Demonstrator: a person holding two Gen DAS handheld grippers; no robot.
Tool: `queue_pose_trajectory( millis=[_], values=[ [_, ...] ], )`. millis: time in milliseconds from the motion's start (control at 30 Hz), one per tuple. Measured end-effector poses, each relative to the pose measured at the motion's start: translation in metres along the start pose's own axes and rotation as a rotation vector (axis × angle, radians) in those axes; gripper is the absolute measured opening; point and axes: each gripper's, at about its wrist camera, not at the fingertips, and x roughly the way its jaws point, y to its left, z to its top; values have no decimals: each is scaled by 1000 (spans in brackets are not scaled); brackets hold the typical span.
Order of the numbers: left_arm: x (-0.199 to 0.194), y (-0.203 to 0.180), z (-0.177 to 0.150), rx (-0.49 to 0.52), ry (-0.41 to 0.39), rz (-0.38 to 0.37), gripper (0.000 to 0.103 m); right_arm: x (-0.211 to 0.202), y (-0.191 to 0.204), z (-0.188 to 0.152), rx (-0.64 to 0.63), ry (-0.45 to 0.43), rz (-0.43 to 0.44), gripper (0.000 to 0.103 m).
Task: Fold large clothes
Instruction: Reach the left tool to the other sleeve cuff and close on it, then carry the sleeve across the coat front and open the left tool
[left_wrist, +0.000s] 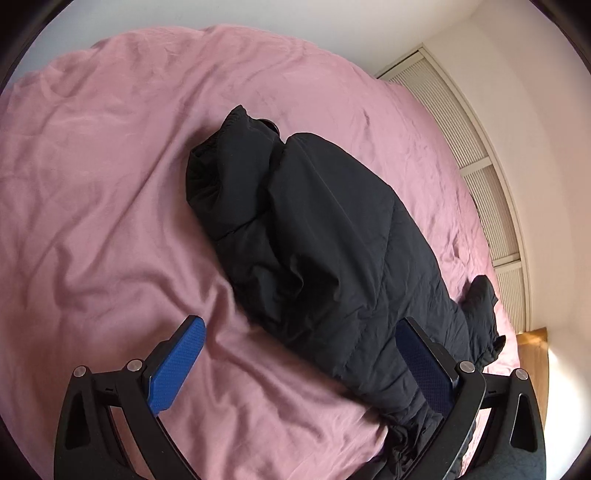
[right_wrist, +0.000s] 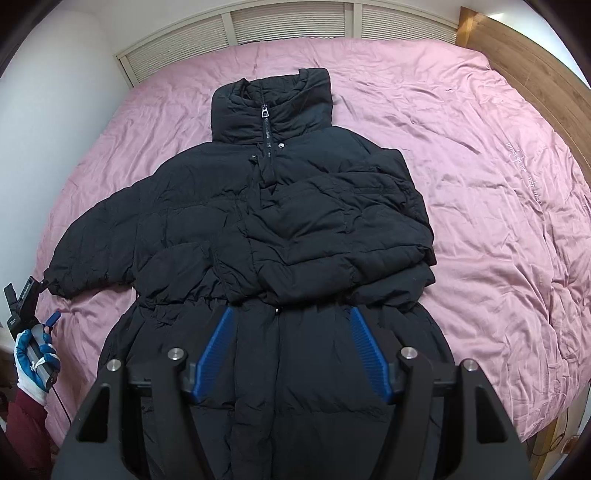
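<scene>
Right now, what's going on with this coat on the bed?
A person with a handheld gripper in each hand is folding a black puffer coat spread on a pink bedsheet. One sleeve is already folded across the chest; the other sleeve still lies out sideways. The left gripper is open beside that sleeve. The right gripper is open over the skirt, gripping nothing.

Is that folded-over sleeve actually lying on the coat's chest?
Touching. The right wrist view shows the folded sleeve resting flat across the black coat front, no gap.
</scene>
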Motion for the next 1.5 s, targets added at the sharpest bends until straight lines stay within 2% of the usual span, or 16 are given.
queue_pose_trajectory(
  millis=[167,267,400,433,500,633,767,1100,1233,1500],
  values=[
    [27,1,15,-45,25,-16,99,6,-5,1,10,9,-19,65],
    [39,9,19,-102,51,-44,92,7,-8,0,14,13,-24,65],
    [45,20,25,-185,64,-103,67,7,-14,-2,40,12,-26,65],
    [45,22,27,-202,65,-126,52,7,-16,-2,45,11,-26,65],
    [44,24,29,-225,73,-169,36,7,-17,-4,52,11,-26,65],
    [33,7,31,-169,60,-170,17,5,-19,-4,54,3,-19,65],
    [18,-19,35,-86,37,-160,14,-5,-20,-5,71,-21,-16,65],
    [-23,-97,38,128,-3,-215,12,-17,-35,-9,113,-67,-12,65],
    [-43,-133,23,219,-5,-241,12,-13,-42,-10,126,-81,17,65],
    [-60,-227,-38,408,31,-270,12,-2,-74,-11,176,-102,94,65]
  ],
)
